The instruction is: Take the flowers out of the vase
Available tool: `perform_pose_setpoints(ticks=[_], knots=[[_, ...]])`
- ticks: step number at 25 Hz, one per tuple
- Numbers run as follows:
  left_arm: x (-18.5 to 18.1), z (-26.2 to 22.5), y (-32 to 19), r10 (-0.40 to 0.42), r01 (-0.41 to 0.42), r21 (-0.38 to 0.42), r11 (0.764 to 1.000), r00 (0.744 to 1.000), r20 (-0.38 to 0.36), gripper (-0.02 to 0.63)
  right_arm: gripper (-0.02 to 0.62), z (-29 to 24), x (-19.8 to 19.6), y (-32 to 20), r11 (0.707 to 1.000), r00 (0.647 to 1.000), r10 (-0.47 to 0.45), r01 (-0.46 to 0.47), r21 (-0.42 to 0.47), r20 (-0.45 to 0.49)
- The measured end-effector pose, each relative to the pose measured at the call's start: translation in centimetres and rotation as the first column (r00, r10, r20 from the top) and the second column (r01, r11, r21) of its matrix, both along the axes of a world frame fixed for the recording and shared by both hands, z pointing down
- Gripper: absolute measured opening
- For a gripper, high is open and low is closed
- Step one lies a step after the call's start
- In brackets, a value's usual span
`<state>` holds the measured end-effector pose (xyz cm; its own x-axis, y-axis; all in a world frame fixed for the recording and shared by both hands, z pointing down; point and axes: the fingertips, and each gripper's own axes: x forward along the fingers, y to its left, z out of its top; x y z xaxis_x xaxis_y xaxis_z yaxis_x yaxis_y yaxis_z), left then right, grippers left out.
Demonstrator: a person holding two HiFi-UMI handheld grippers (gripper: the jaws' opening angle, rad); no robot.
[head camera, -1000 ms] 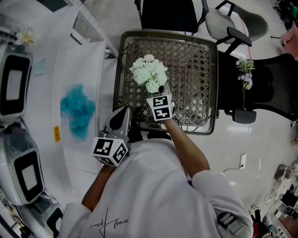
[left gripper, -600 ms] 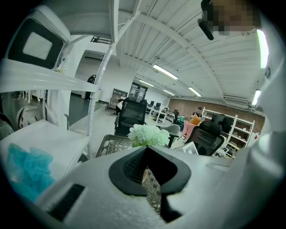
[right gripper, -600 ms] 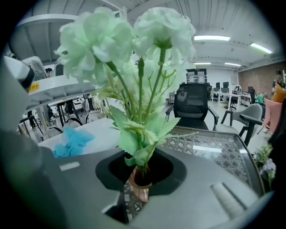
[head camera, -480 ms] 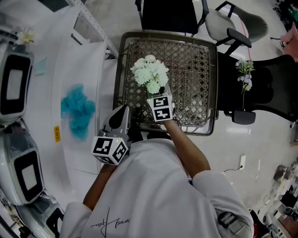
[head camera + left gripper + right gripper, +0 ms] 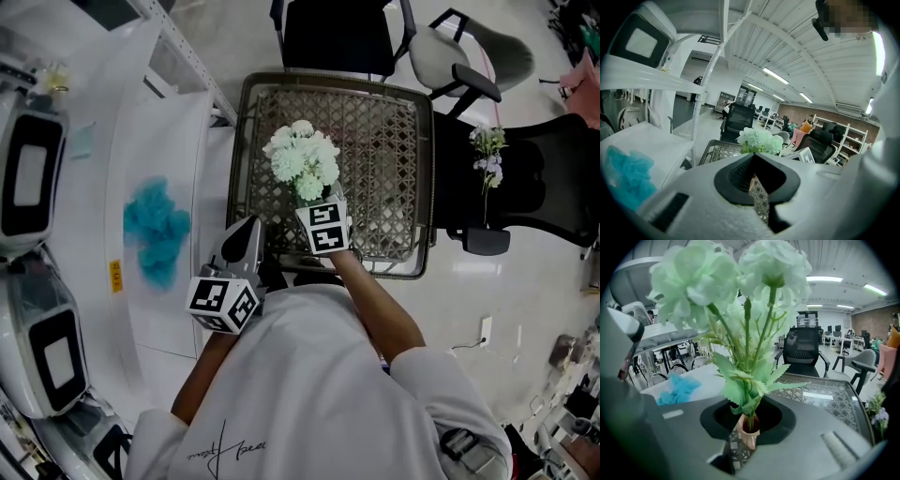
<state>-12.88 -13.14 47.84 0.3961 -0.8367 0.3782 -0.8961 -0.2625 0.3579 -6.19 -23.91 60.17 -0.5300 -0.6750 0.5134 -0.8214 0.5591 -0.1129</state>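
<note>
Above wicker table, right hand-held gripper clamping vase, hidden under flowers from head view.

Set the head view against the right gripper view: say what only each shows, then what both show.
Head view only: the person's white shirt and right forearm.
Right gripper view only: the right gripper closed on the pinkish sleeve at the stems' base, with green leaves just above it.
Both: the white flowers, the wicker table, the teal bundle on the white surface beside it, and the black chair beyond the table.
</note>
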Motion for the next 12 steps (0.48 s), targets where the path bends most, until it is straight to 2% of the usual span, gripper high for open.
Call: perform_pose_setpoints(ticks=[12], knots=[[0.0, -0.3, -0.5, -0.013, 0.013, 0.017, 1.000, 0.999, -0.031, 0.005, 0.078, -1.9, -0.3, 0.0, 1.000, 1.000, -0.017, 0.017, 0.011, 0.004]])
